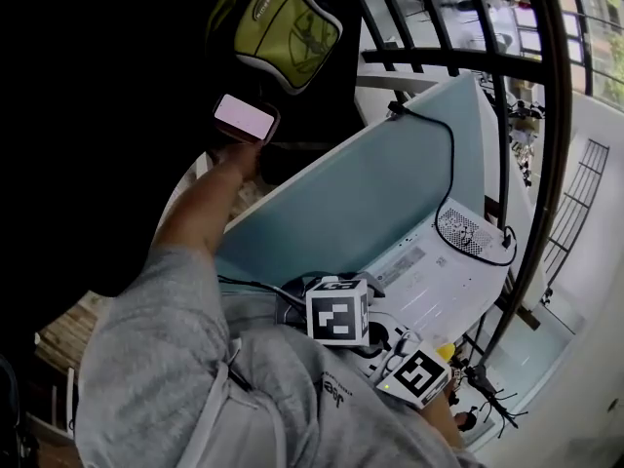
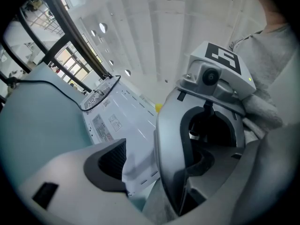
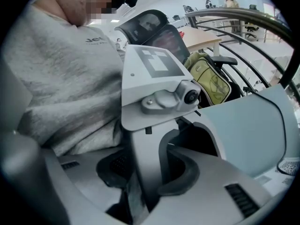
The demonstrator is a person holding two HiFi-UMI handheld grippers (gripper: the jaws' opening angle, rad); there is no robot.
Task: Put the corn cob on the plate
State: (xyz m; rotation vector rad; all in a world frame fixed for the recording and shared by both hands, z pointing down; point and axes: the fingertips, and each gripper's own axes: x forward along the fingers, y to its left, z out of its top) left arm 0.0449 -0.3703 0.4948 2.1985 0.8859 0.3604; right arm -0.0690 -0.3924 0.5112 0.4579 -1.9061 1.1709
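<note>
Low in the frame, the left gripper [image 2: 140, 184] and right gripper [image 3: 140, 189] cross against the person's grey fabric sleeve [image 1: 156, 359]. Each has its jaws apart, with the other's grey frame between them. A small yellow corn cob [image 1: 444, 351], probably, sits at lower right by the flat white panel [image 1: 439, 281].

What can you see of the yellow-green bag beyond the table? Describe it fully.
The bag is yellow-green fabric with grey edging, a dark oval badge and a thin line design on its front panel. It looks soft and full. It leans beyond the far edge of the teal table, beside the black railing, against something dark, perhaps a chair. What it rests on cannot be told.
</note>
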